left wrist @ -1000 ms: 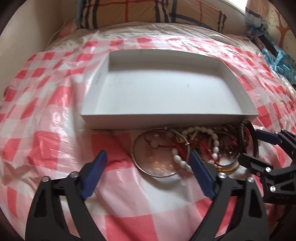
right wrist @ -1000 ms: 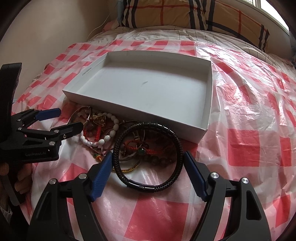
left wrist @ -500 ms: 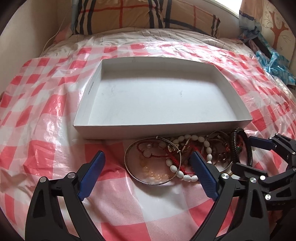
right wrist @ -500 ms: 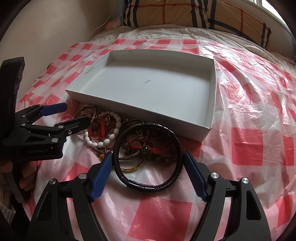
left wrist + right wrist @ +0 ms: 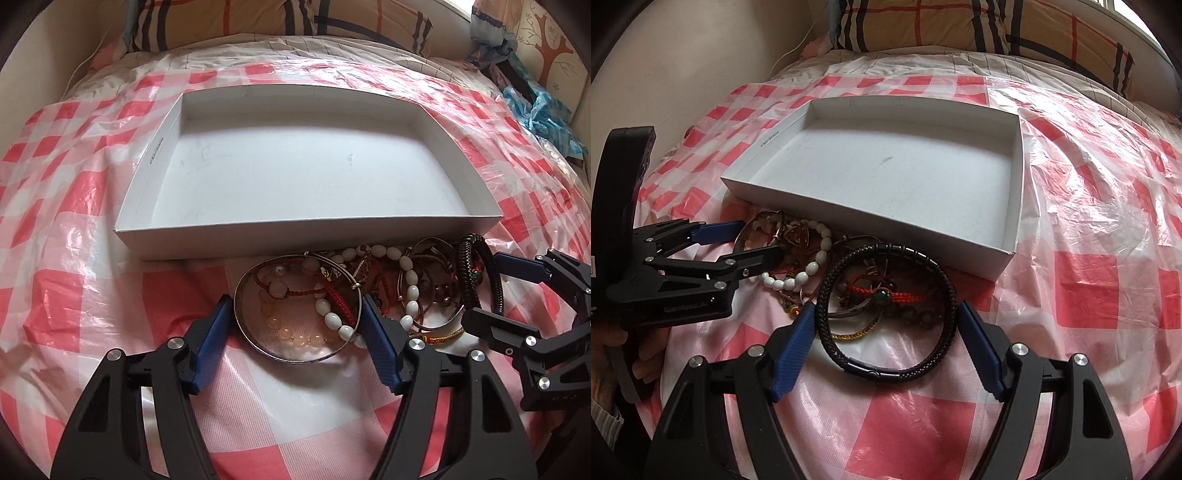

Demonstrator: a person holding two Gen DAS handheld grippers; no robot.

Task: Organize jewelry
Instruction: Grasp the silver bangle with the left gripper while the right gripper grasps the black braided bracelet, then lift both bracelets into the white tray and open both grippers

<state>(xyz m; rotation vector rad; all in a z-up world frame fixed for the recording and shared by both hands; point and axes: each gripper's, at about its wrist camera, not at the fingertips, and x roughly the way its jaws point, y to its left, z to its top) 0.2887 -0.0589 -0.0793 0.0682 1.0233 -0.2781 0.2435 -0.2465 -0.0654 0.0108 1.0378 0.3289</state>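
A tangle of jewelry lies on the checked sheet just in front of a shallow white box [image 5: 314, 242] [image 5: 886, 227] with nothing in it. My left gripper [image 5: 297, 306] [image 5: 761, 240] straddles a silver bangle [image 5: 295, 358]. Its jaws are closing, and the blue pads [image 5: 218, 328] stand just outside the ring. White beads [image 5: 406, 295], a red cord and pale beads lie inside and beside the bangle. My right gripper [image 5: 886, 312] [image 5: 482, 288] has its pads against both sides of a black braided bracelet [image 5: 886, 249] [image 5: 466, 269], which rests on the sheet.
A red-and-white checked plastic sheet [image 5: 1108, 295] covers the bed. Plaid pillows [image 5: 942, 26] line the far end and a wall [image 5: 683, 74] runs along the left. A blue crumpled bag [image 5: 543, 118] lies at the far right. A hand [image 5: 642, 354] holds the left gripper.
The left gripper has shifted a little toward the pile and narrowed its jaws around the silver bangle. The right gripper and the black bracelet stayed still.
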